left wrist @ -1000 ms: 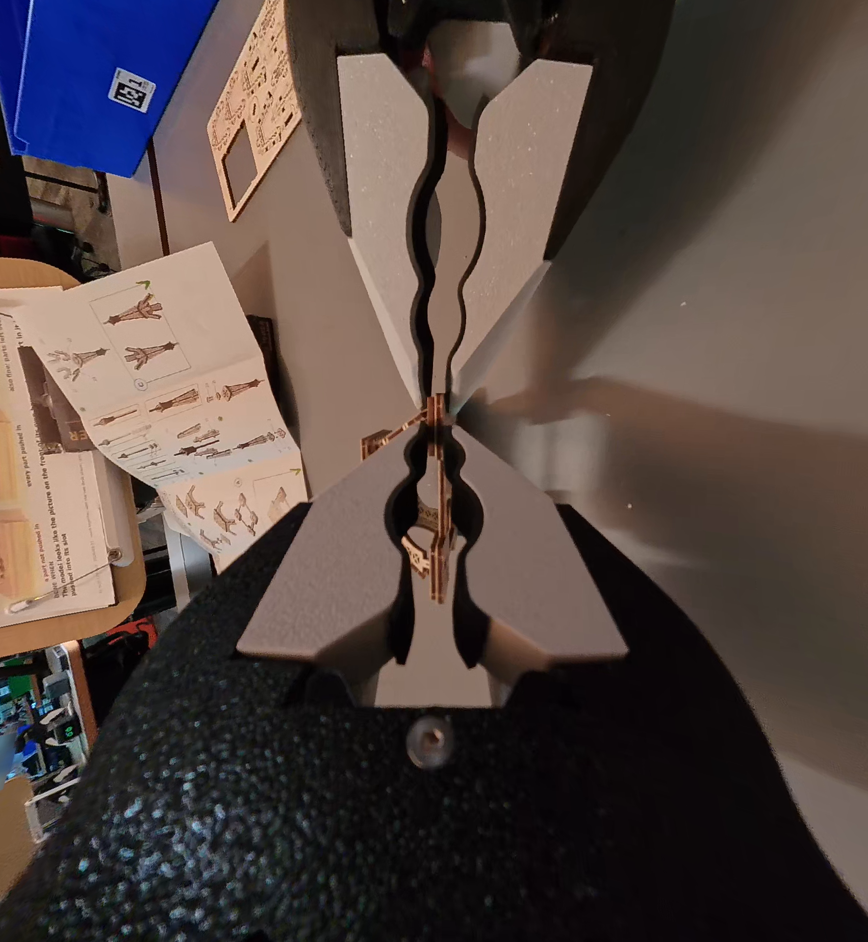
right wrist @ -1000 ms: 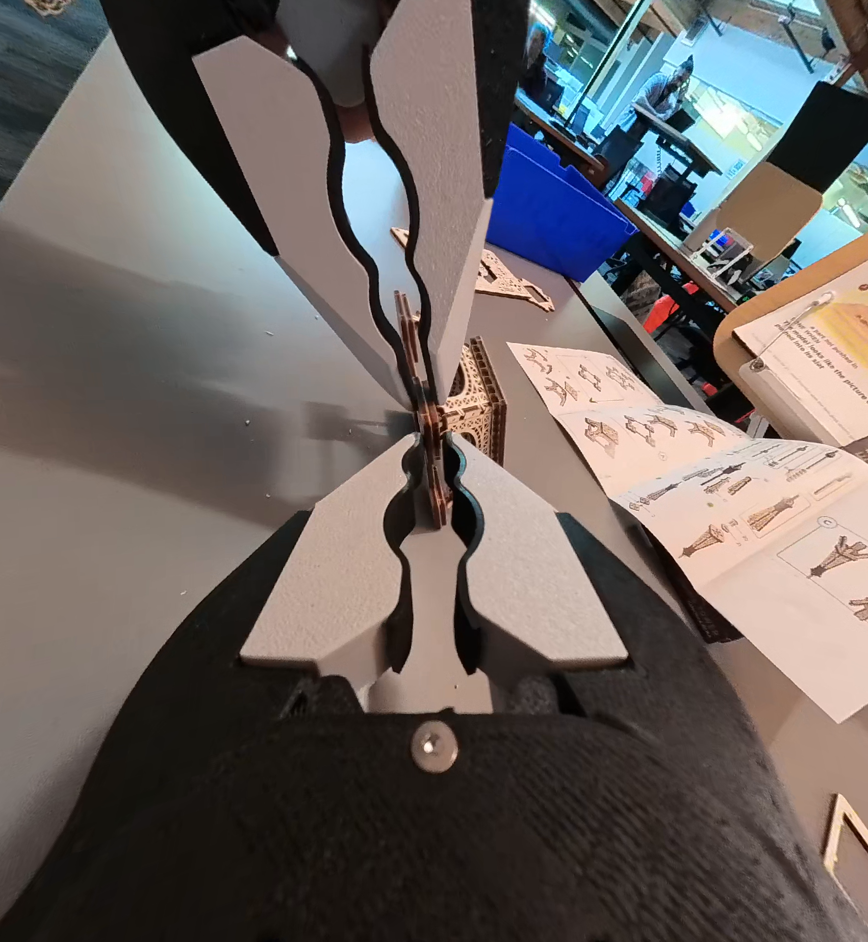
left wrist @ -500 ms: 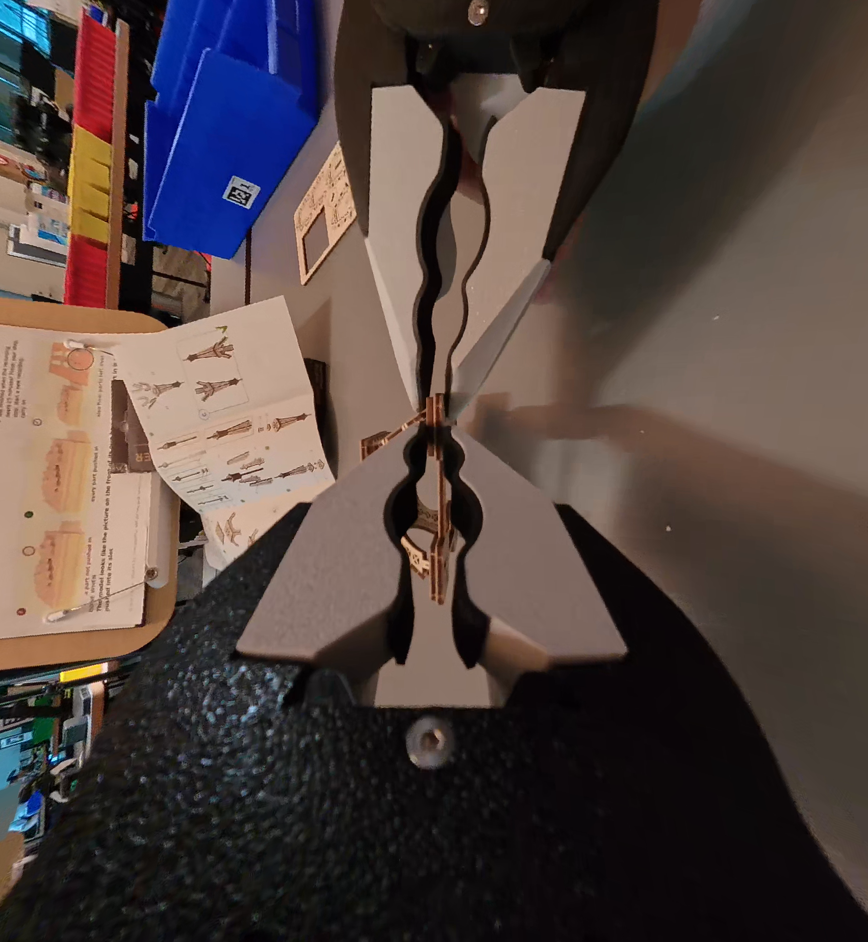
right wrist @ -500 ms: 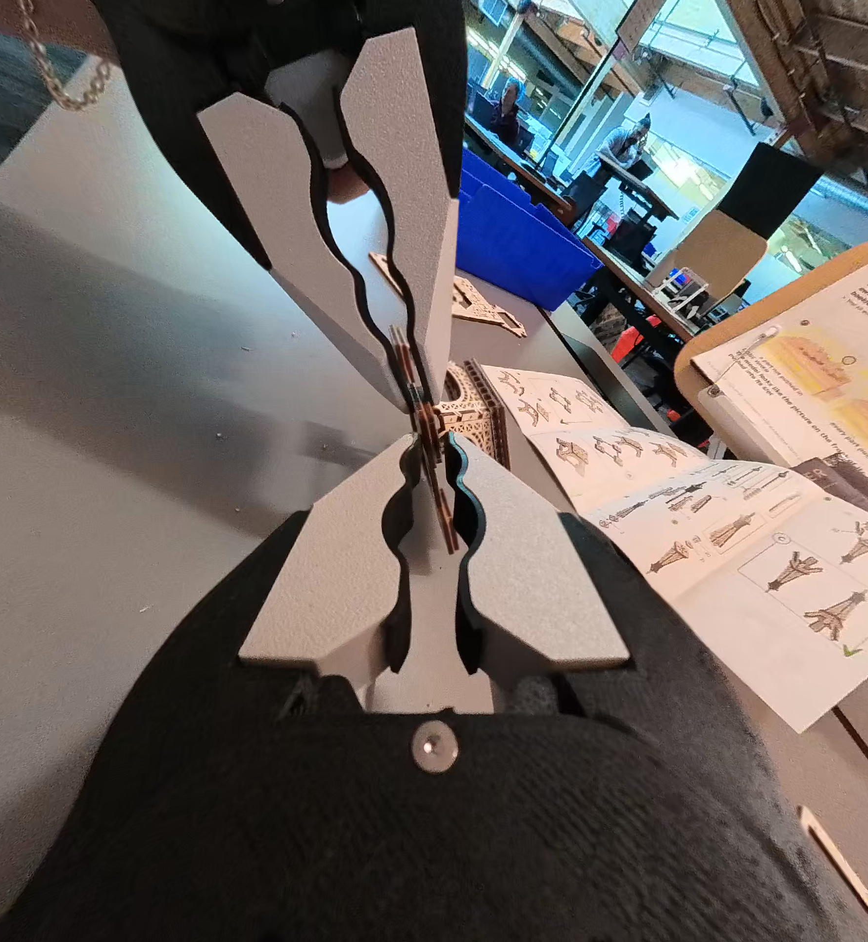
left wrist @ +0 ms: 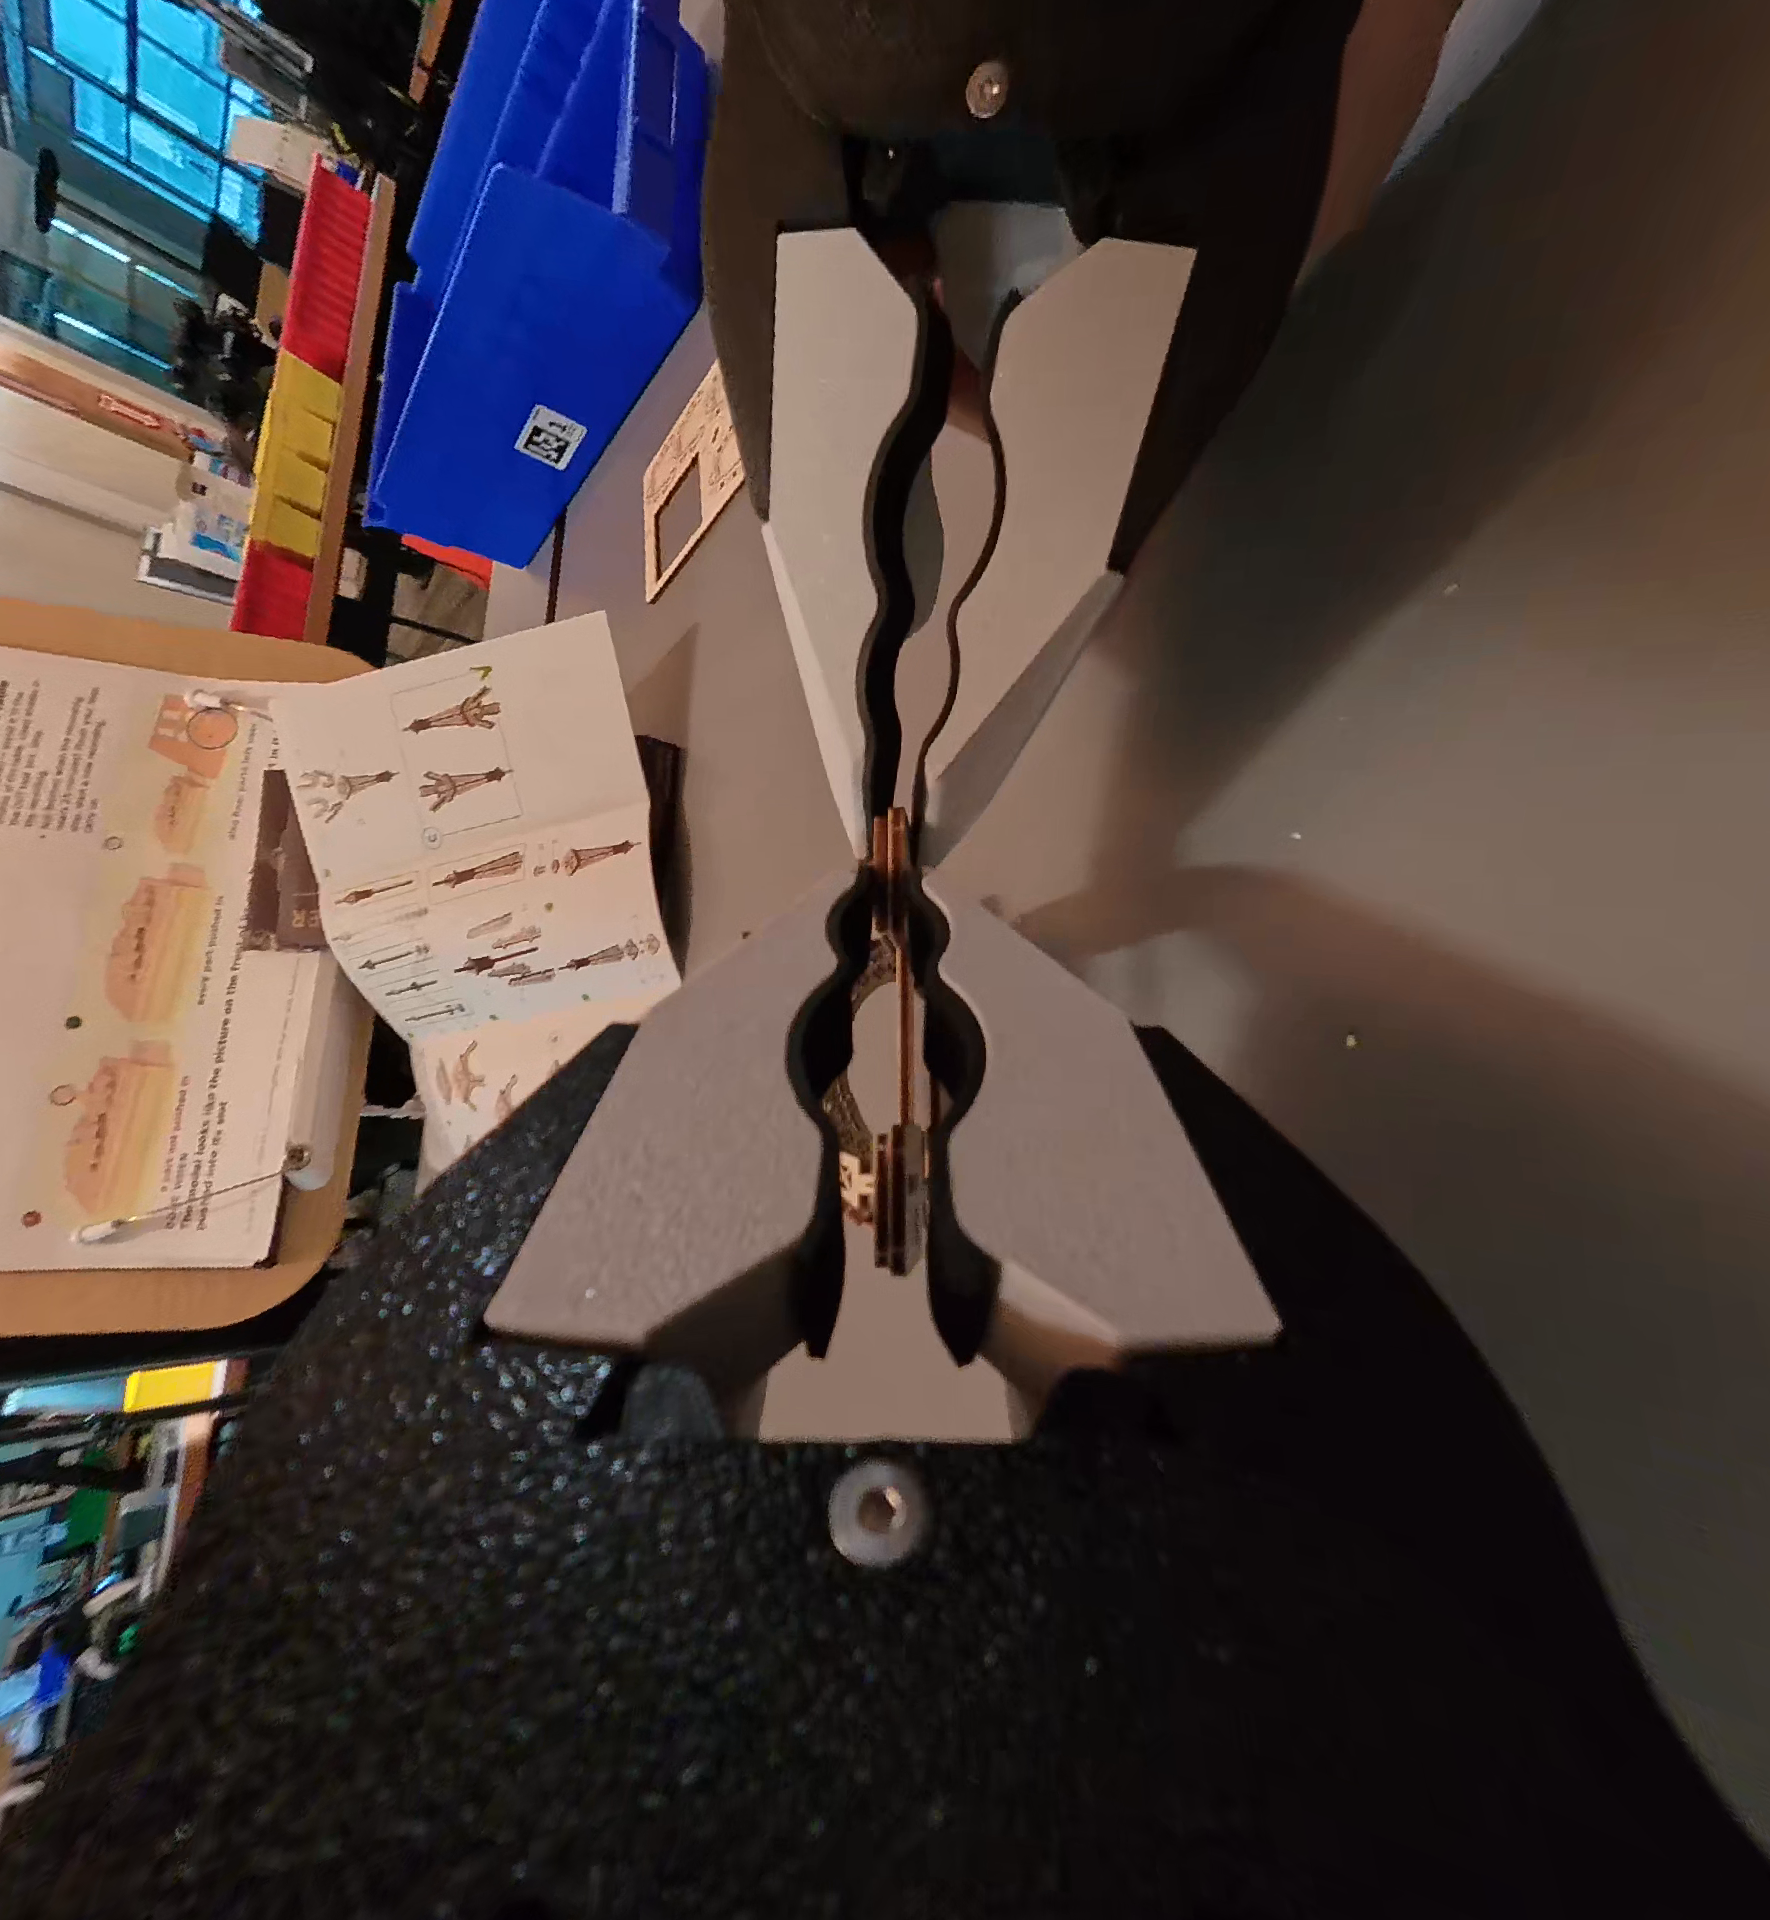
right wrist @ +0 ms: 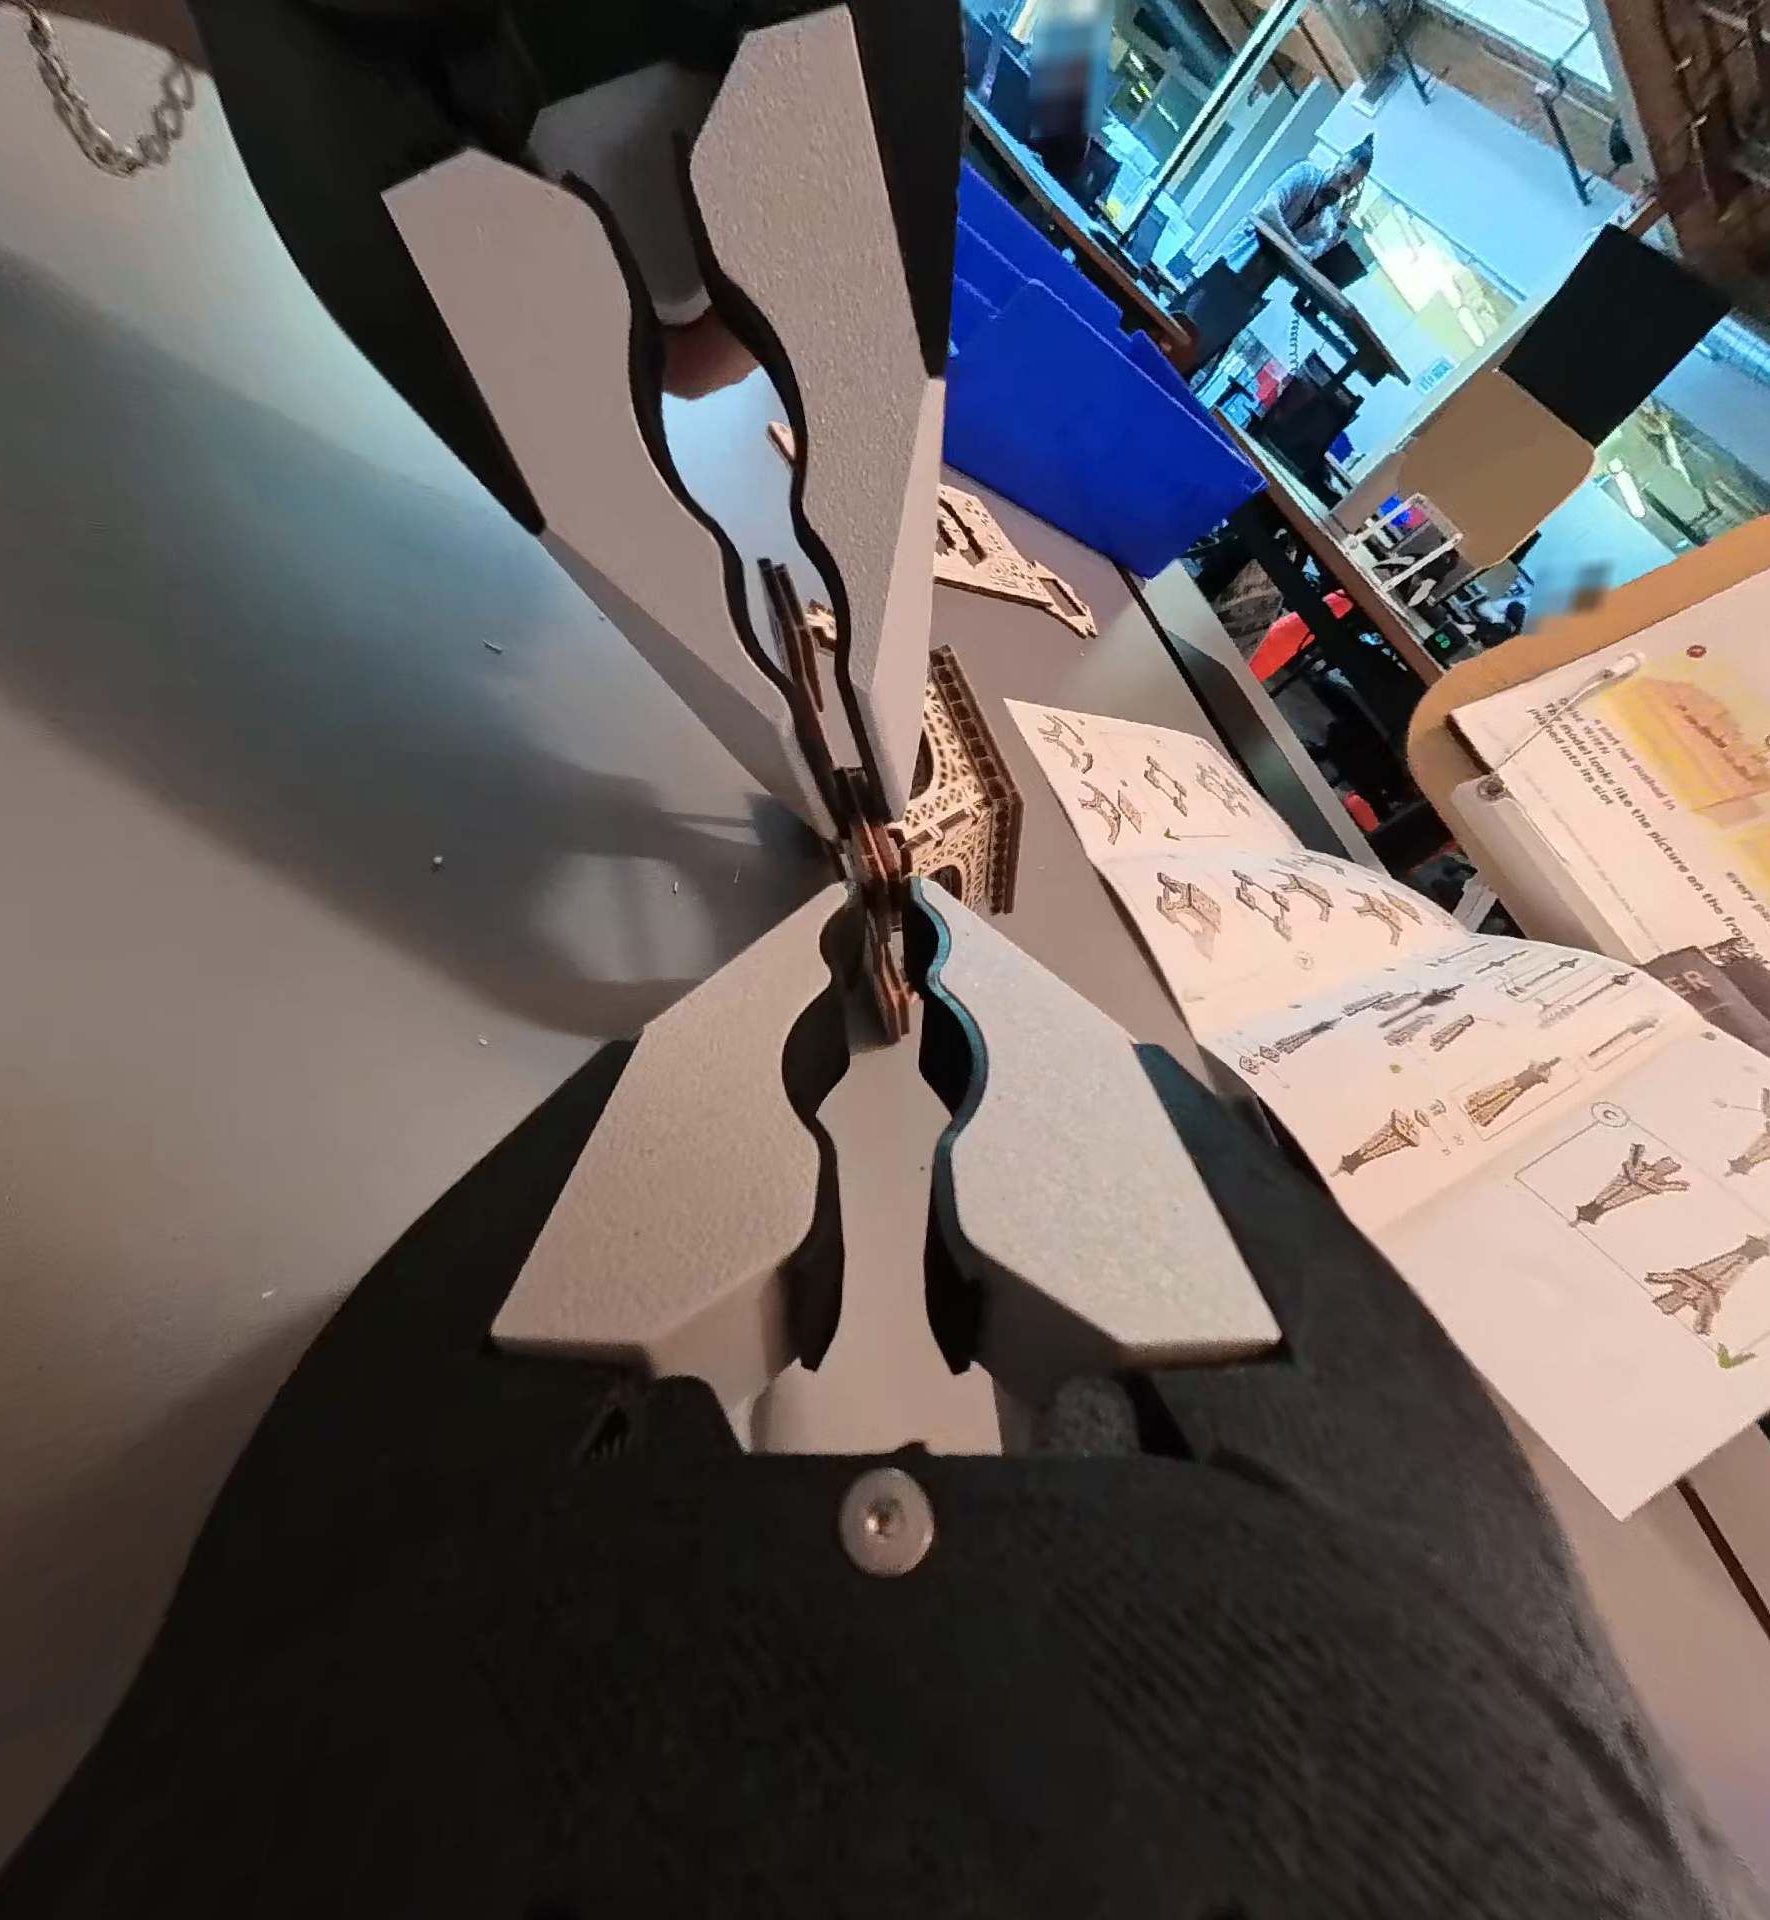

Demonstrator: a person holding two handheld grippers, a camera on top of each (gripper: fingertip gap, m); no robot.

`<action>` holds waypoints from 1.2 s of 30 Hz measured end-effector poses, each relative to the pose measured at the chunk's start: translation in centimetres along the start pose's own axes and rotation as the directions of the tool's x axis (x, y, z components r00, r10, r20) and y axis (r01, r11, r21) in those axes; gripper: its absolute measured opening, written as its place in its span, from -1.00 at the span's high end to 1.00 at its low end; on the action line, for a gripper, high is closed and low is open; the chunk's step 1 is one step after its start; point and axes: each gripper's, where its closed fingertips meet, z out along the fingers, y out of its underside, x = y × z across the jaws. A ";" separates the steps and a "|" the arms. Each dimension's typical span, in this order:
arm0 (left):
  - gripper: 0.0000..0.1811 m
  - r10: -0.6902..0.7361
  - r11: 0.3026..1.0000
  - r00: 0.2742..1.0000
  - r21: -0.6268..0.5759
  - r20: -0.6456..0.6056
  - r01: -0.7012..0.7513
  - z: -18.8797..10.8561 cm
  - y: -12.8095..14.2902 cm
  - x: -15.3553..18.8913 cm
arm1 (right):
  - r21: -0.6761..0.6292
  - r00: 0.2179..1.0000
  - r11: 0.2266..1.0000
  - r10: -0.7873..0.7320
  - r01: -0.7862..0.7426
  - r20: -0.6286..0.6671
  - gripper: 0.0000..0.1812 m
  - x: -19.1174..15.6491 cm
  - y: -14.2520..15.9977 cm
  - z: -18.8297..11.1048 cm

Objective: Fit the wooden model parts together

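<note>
The left gripper (left wrist: 896,883) has its jaws clamped on a thin wooden part (left wrist: 900,1049). At 12 o'clock, tip to tip, the right gripper (right wrist: 876,904) pinches another wooden piece (right wrist: 883,977) above the counter (right wrist: 237,831). Beyond, toward 1 o'clock, stands the tower base (right wrist: 964,821).

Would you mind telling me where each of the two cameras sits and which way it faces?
Left wrist view: rides the left gripper, looking along it at the right gripper, tip to tip, both gripping the wooden parts; instruction sheet left.
Right wrist view: rides the right gripper, facing the left gripper; same wooden parts, sheet right.
Shared: both grippers, parts, sheet, blue bins.
</note>
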 end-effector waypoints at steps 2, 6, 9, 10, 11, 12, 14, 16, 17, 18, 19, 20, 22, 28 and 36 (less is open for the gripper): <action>0.96 -0.011 1.000 1.000 -0.027 0.013 0.012 -0.2 0.2 0.0 | -0.018 0.999 1.000 -0.022 0.022 -0.027 0.95 0.0 0.1 0.2; 0.91 -0.049 0.998 0.997 -0.034 0.061 0.051 -1.1 0.1 -0.4 | -0.048 0.996 0.997 -0.066 0.063 -0.062 0.95 0.3 0.5 0.2; 0.87 -0.041 0.995 0.996 -0.085 0.075 0.047 -1.1 0.6 0.0 | -0.047 0.995 0.997 -0.067 0.063 -0.077 0.96 0.5 0.4 0.0; 0.85 -0.031 0.993 0.996 -0.108 0.087 0.040 -0.9 0.8 0.0 | -0.045 0.994 0.996 -0.080 0.077 -0.078 0.96 0.4 0.3 -0.1; 0.86 -0.016 0.992 0.995 -0.126 0.101 0.029 -0.8 1.0 -0.1 | -0.046 0.992 0.995 -0.093 0.089 -0.081 0.96 0.4 0.2 -0.1; 0.85 -0.001 0.991 0.994 -0.136 0.113 0.017 -0.7 0.9 -0.1 | -0.049 0.991 0.994 -0.106 0.102 -0.082 0.96 0.3 0.2 -0.1; 0.86 0.010 0.989 0.993 -0.149 0.121 0.008 -0.6 0.9 0.0 | -0.050 0.987 0.990 -0.134 0.130 -0.083 0.96 0.0 0.0 0.0; 0.87 0.023 0.987 0.992 -0.160 0.124 -0.003 -0.4 1.0 0.2 | -0.050 0.984 0.986 -0.161 0.157 -0.082 0.96 -0.2 -0.3 0.0; 0.90 0.037 0.986 0.991 -0.163 0.132 -0.016 -0.5 1.0 0.1 | -0.056 0.981 0.984 -0.175 0.171 -0.085 0.96 -0.3 -0.3 0.0; 0.93 0.052 0.985 0.990 -0.168 0.133 -0.030 -0.5 1.0 0.1 | -0.057 0.979 0.981 -0.188 0.184 -0.083 0.96 -0.4 -0.3 0.0; 0.95 0.060 0.985 0.989 -0.167 0.136 -0.037 -0.6 0.9 0.0 | -0.052 0.978 0.981 -0.189 0.186 -0.085 0.96 -0.4 -0.4 -0.1; 0.96 0.060 0.986 0.987 -0.160 0.148 -0.036 -0.7 0.8 0.0 | -0.039 0.979 0.984 -0.179 0.176 -0.095 0.96 -0.3 -0.6 -0.2; 0.96 0.046 0.990 0.986 -0.137 0.157 -0.025 -0.7 0.7 0.0 | -0.013 0.985 0.988 -0.152 0.151 -0.085 0.95 -0.2 -0.7 -0.3; 0.97 0.013 0.999 0.985 -0.048 0.171 -0.005 -0.7 0.4 0.2 | 0.050 0.997 0.996 -0.075 0.076 -0.026 0.89 -0.2 -0.8 -0.5; 0.97 -0.022 0.998 0.993 0.064 0.120 0.014 -1.1 -0.2 0.1 | 0.103 0.998 0.993 -0.063 0.060 0.020 0.93 -0.3 -1.1 -0.8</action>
